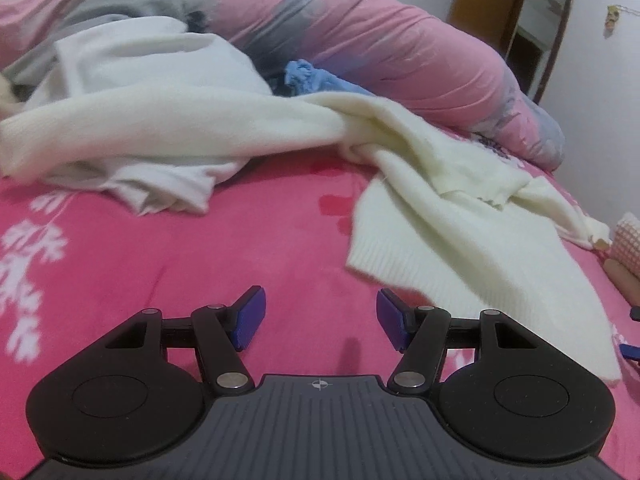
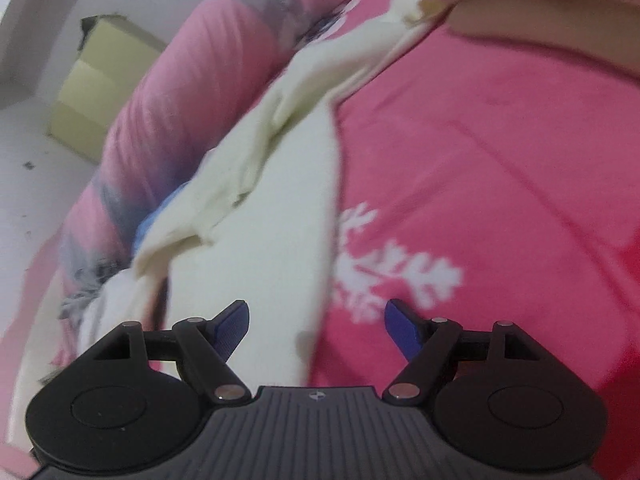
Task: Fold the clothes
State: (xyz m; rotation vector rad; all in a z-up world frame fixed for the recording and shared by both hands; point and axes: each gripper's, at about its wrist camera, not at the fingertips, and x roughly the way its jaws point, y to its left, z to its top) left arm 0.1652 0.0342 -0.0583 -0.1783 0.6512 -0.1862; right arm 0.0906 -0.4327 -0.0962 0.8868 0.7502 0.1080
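A cream knit sweater (image 1: 432, 216) lies crumpled across the pink bedspread (image 1: 200, 264), its ribbed hem nearest me. My left gripper (image 1: 320, 320) is open and empty, hovering over bare bedspread just left of the hem. In the right wrist view the same sweater (image 2: 260, 216) stretches away from me along the bed. My right gripper (image 2: 318, 332) is open and empty, over the sweater's edge where it meets the bedspread (image 2: 500, 160).
A white garment (image 1: 140, 80) and a grey one (image 1: 108, 4) lie piled at the back left. A blue cloth (image 1: 308, 76) sits against a rolled pink and grey quilt (image 1: 400, 48). A wooden door (image 1: 480, 0) and mirror stand behind. A yellow-green box (image 2: 96, 92) stands on the floor.
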